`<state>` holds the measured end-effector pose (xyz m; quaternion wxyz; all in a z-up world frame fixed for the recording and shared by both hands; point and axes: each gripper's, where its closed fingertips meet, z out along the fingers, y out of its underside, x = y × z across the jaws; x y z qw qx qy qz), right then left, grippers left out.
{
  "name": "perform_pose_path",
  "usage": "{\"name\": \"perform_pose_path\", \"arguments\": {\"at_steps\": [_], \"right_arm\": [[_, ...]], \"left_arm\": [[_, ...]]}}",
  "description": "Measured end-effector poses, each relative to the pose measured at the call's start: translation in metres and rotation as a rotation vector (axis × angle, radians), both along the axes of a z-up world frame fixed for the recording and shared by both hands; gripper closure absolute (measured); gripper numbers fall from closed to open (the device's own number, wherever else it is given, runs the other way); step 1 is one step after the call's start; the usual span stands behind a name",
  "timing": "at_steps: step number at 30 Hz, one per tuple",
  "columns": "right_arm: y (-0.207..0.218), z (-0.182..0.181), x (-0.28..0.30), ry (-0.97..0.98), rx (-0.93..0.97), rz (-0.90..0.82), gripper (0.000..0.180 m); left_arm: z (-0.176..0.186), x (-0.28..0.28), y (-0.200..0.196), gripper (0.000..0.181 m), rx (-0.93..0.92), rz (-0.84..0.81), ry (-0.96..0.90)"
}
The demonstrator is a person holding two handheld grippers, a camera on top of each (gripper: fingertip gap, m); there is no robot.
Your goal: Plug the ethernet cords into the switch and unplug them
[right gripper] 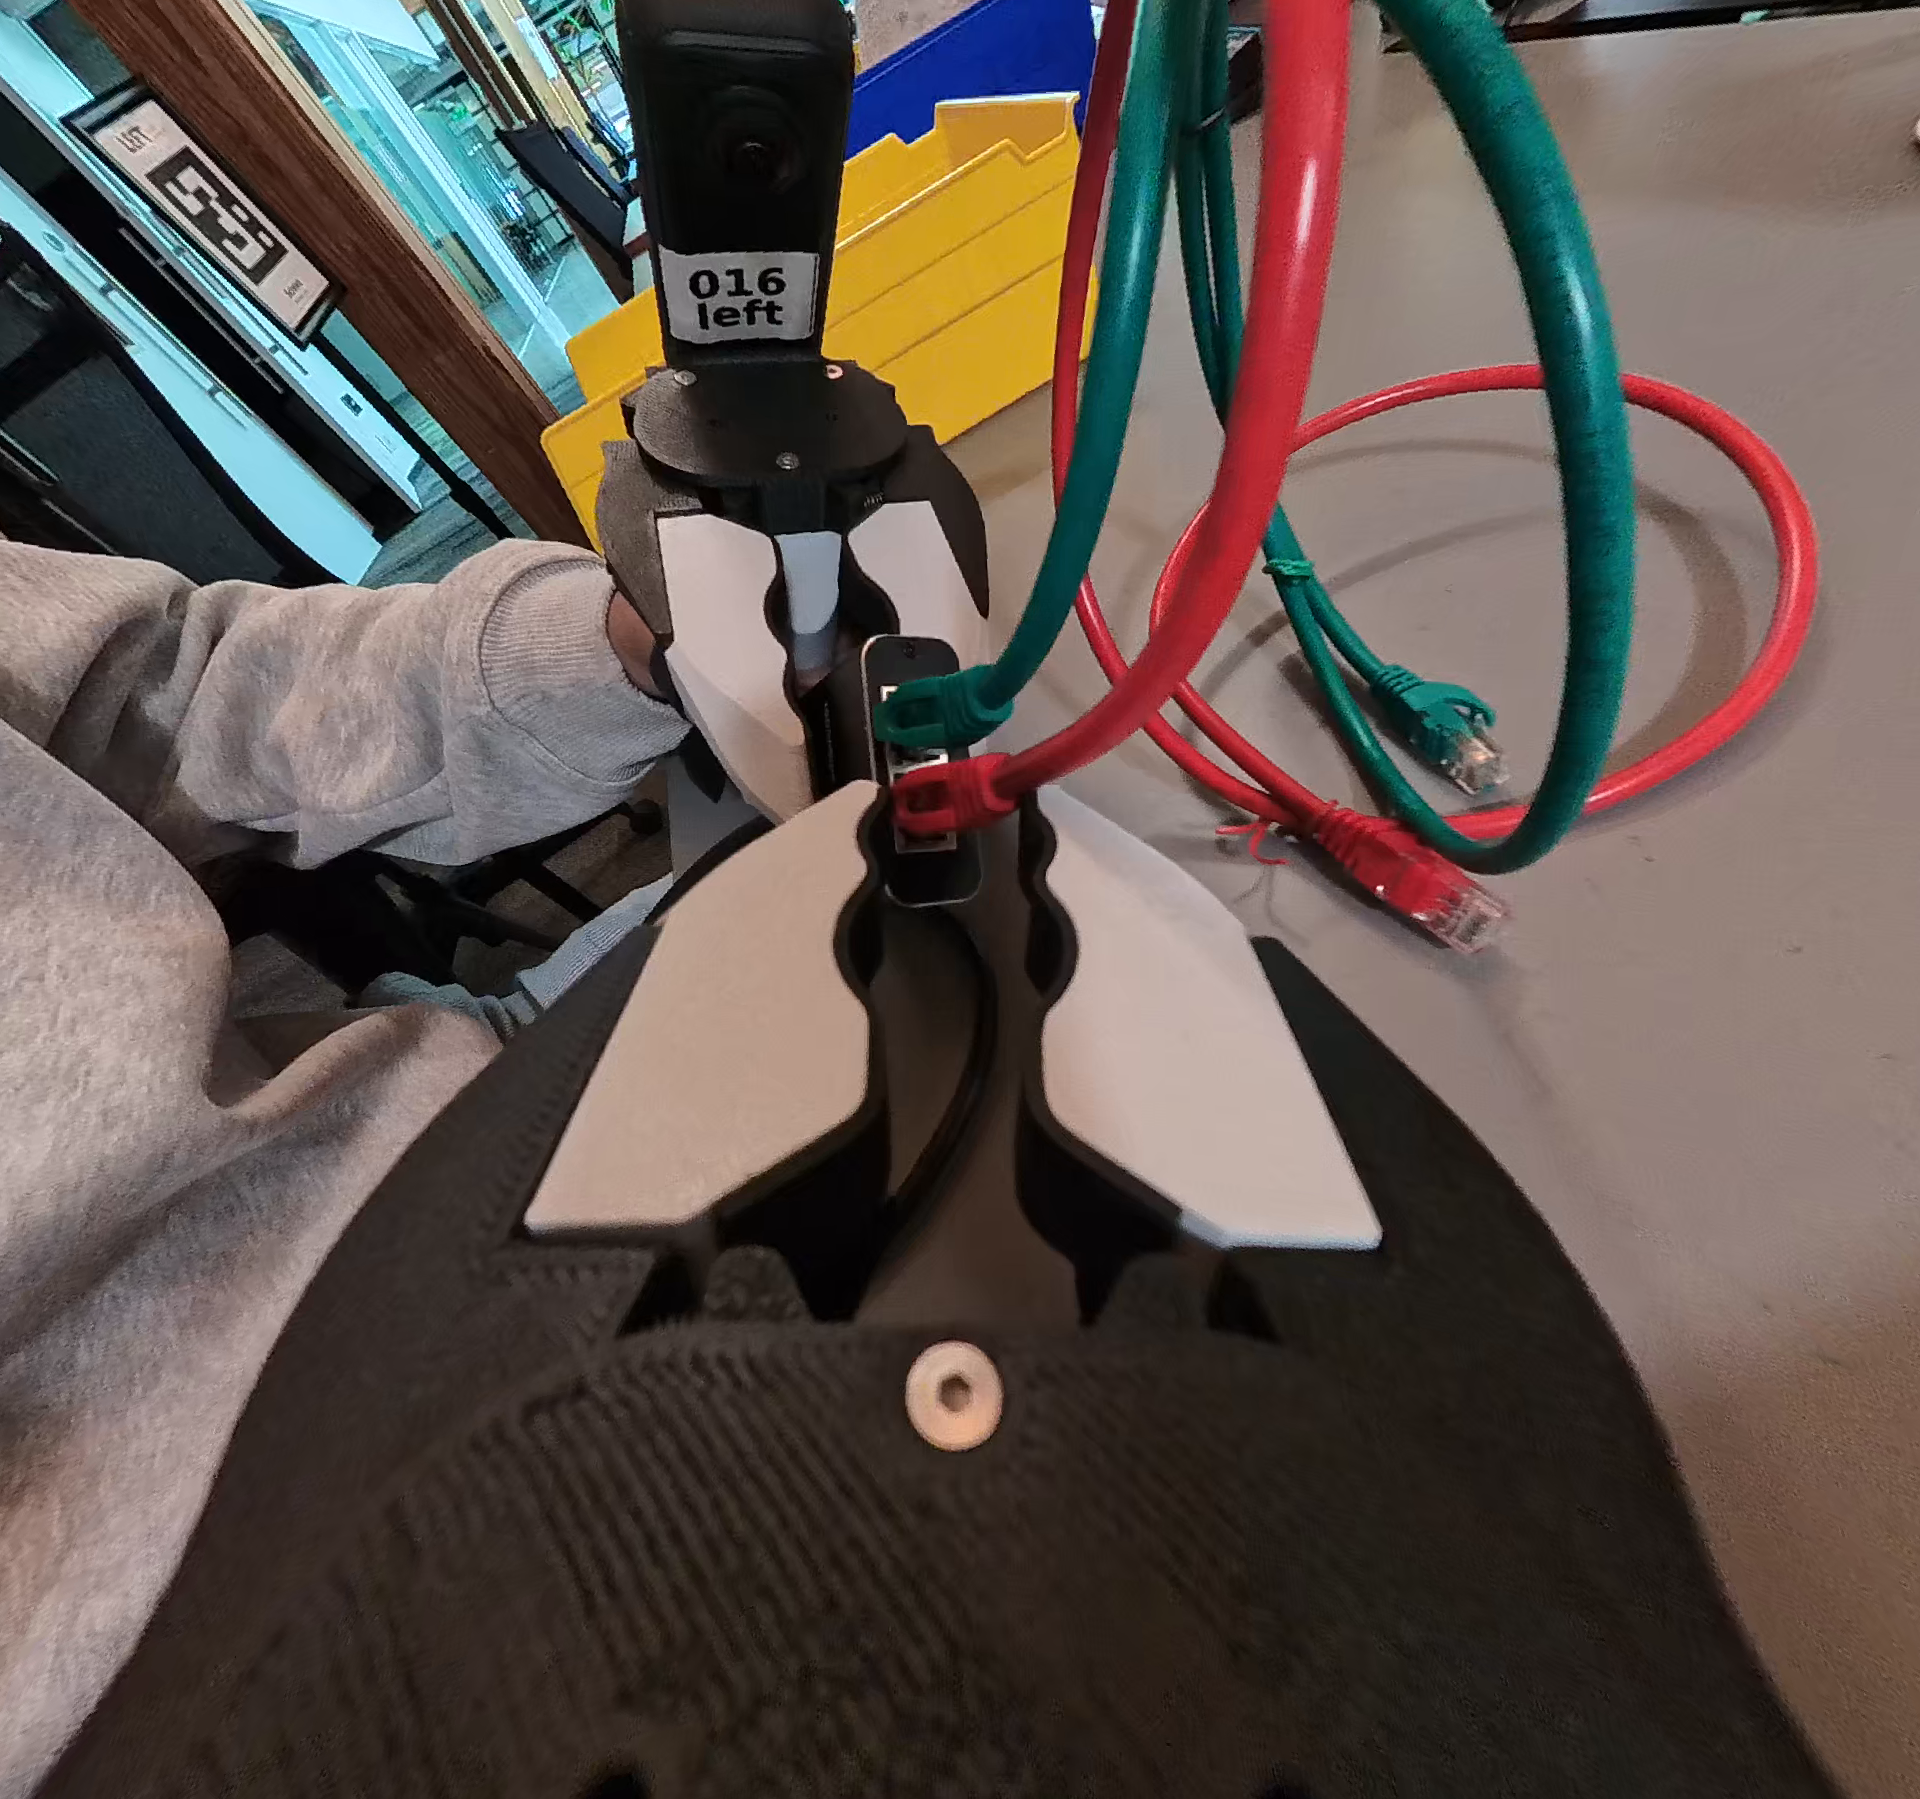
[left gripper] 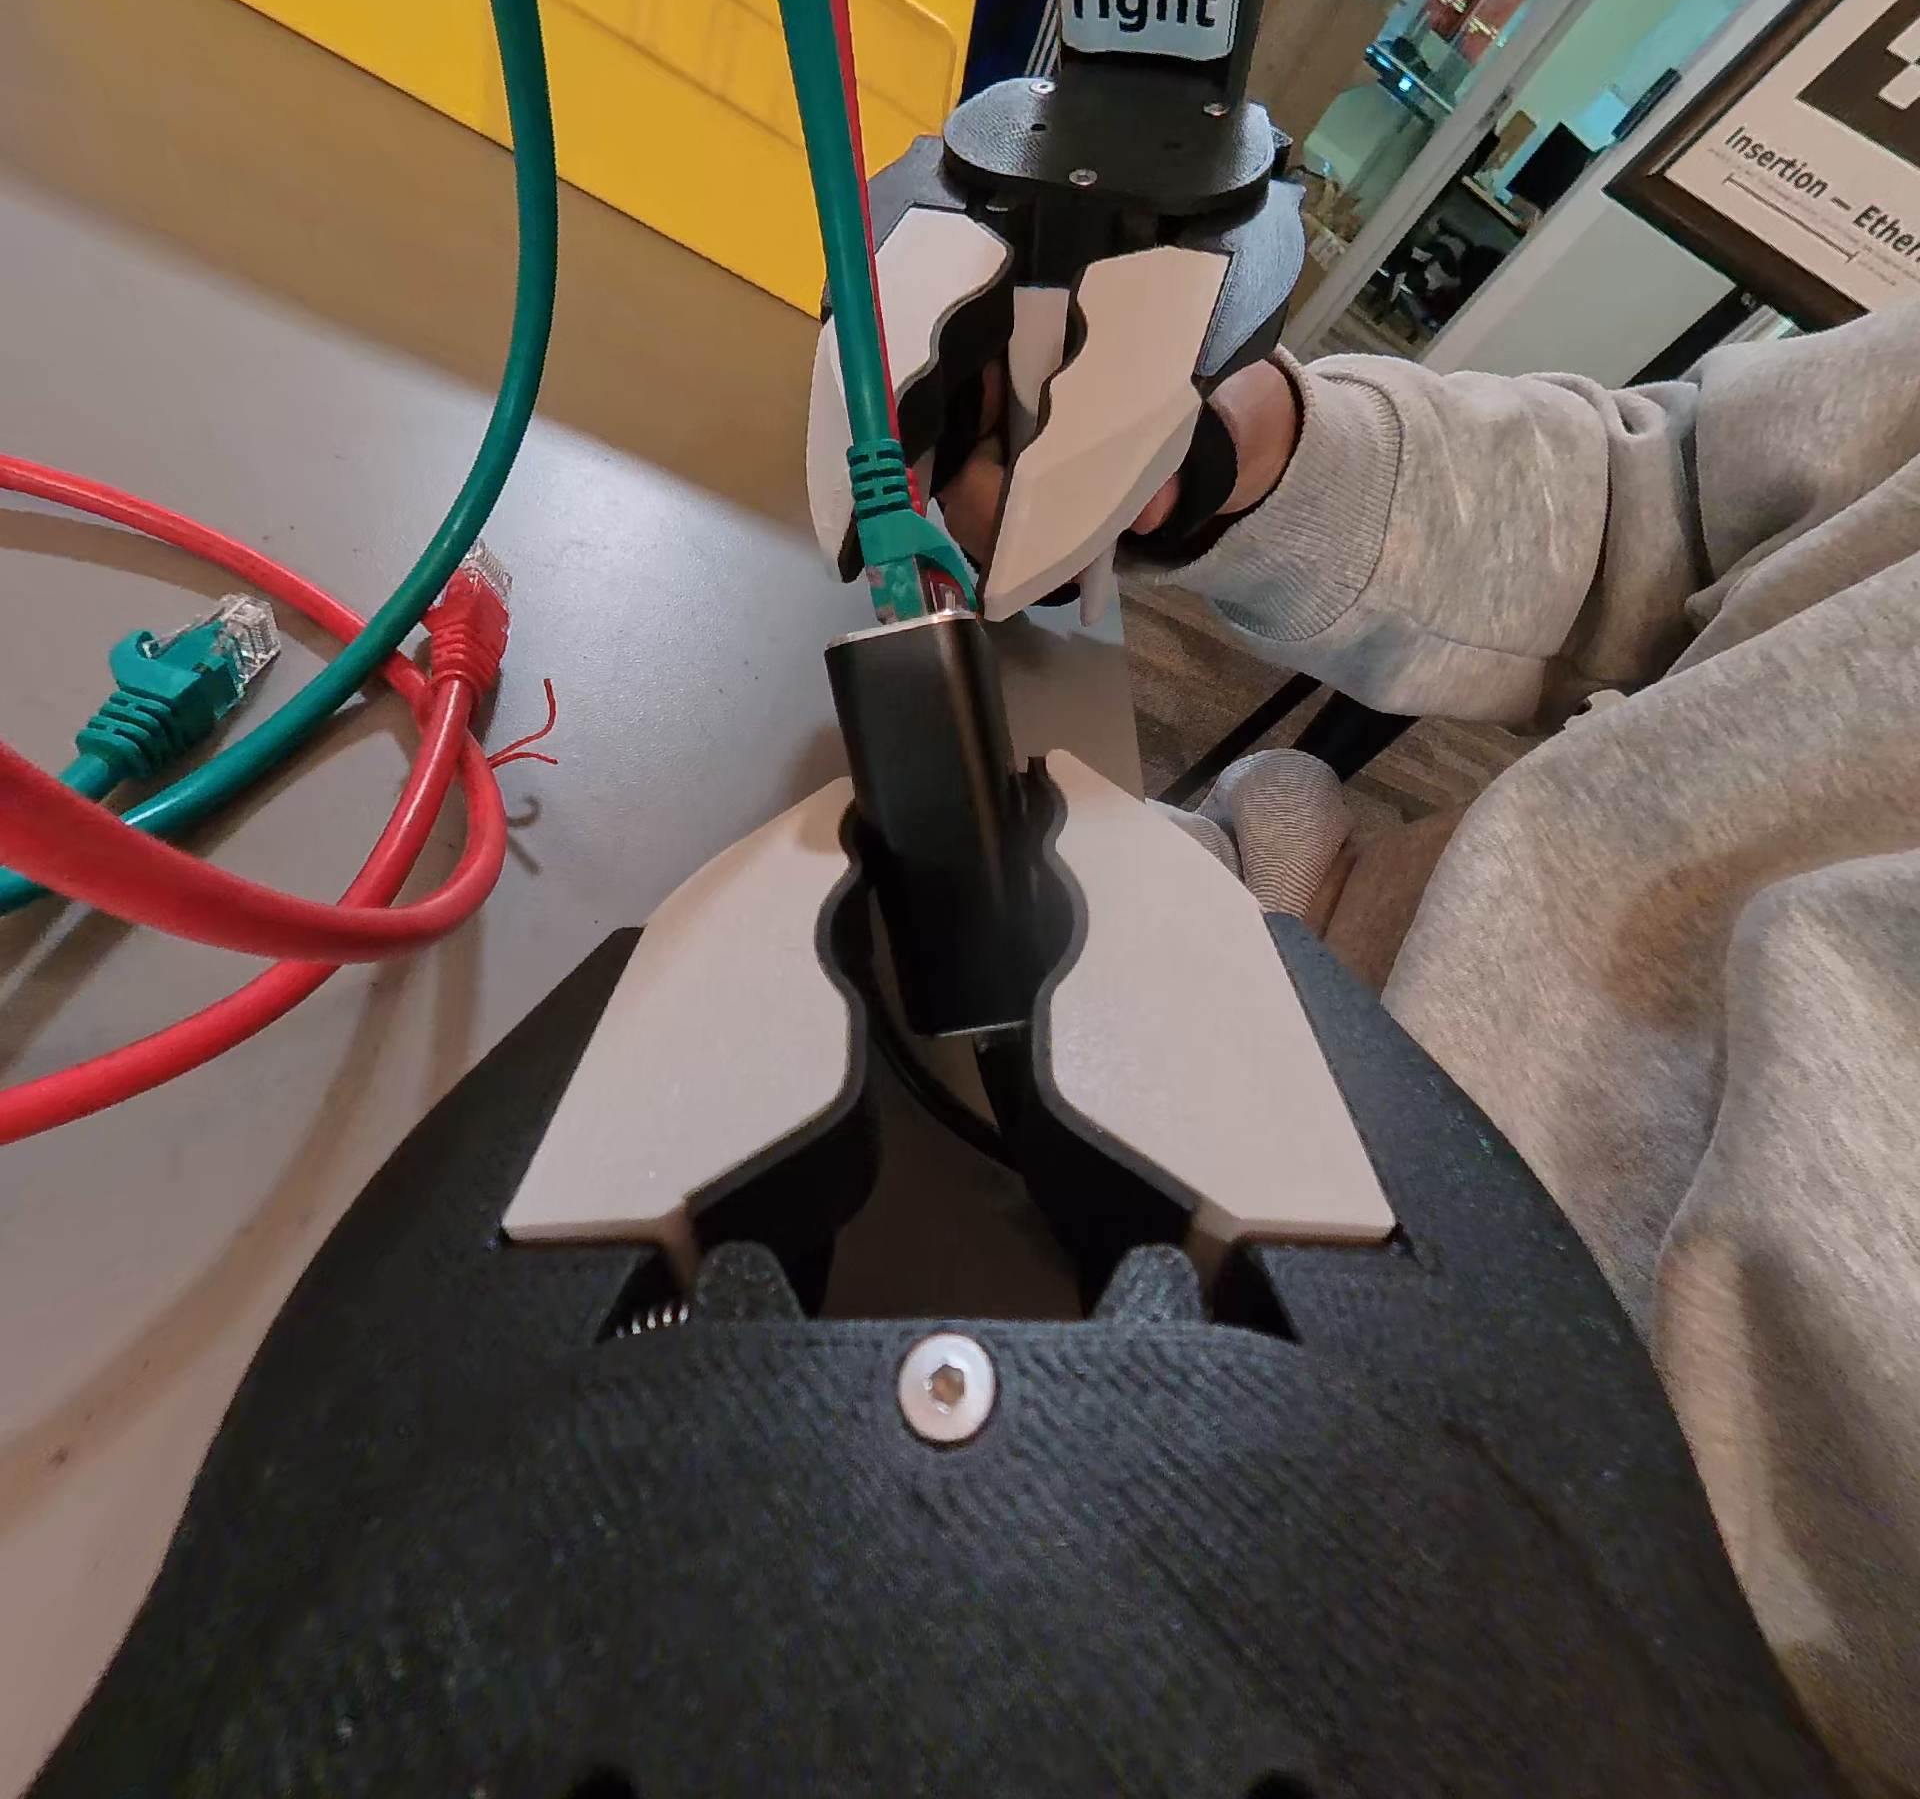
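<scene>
My left gripper (left gripper: 945,783) is shut on the black switch (left gripper: 925,814) and holds it off the table, ports facing away. The green plug (right gripper: 935,710) and the red plug (right gripper: 951,799) sit in neighbouring ports of the switch (right gripper: 920,876). Their cords loop up and back down to the table. My right gripper (right gripper: 951,809) faces the ports with its jaws apart on either side of the red plug, and no squeeze shows. It also shows in the left wrist view (left gripper: 920,575), tips at the plugs. The left gripper (right gripper: 831,700) holds the switch opposite.
The cords' free ends lie on the grey table (right gripper: 1714,1022): a green plug (left gripper: 197,669) and a red plug (left gripper: 473,622). A yellow bin (left gripper: 623,87) stands at the table's far edge, with a blue bin (right gripper: 987,35) behind it. A grey sleeve (left gripper: 1455,554) is beside the grippers.
</scene>
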<state>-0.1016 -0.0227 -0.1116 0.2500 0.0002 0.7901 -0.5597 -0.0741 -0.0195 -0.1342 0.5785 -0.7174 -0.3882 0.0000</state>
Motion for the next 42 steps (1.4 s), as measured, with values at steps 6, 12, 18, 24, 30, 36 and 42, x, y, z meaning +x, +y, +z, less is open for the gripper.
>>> {"name": "perform_pose_path", "arguments": {"at_steps": [6,12,18,24,30,36,42], "right_arm": [[-0.001,0.000,0.001,0.065,-0.009,-0.011,0.157],[-0.002,0.000,0.002,0.116,-0.011,-0.024,0.158],[-0.003,0.007,0.003,0.194,-0.046,-0.058,0.160],[-0.003,0.020,0.002,0.234,-0.098,-0.097,0.161],[-0.006,0.036,-0.009,0.152,-0.164,-0.170,0.164],[-0.009,0.048,-0.014,-0.090,-0.223,-0.194,0.165],[-0.009,0.056,-0.015,-0.378,-0.281,-0.195,0.167]], "left_arm": [[0.001,0.000,0.000,0.153,-0.002,0.002,0.008],[0.001,0.000,0.000,0.154,0.004,0.005,0.010],[0.007,-0.001,0.002,0.155,0.070,0.015,0.002],[0.016,-0.002,0.006,0.154,0.150,0.008,-0.017],[0.029,-0.015,0.004,0.153,0.275,0.086,-0.023],[0.040,-0.016,0.005,0.153,0.358,0.087,-0.024],[0.046,-0.015,0.010,0.153,0.387,0.068,-0.014]]}}
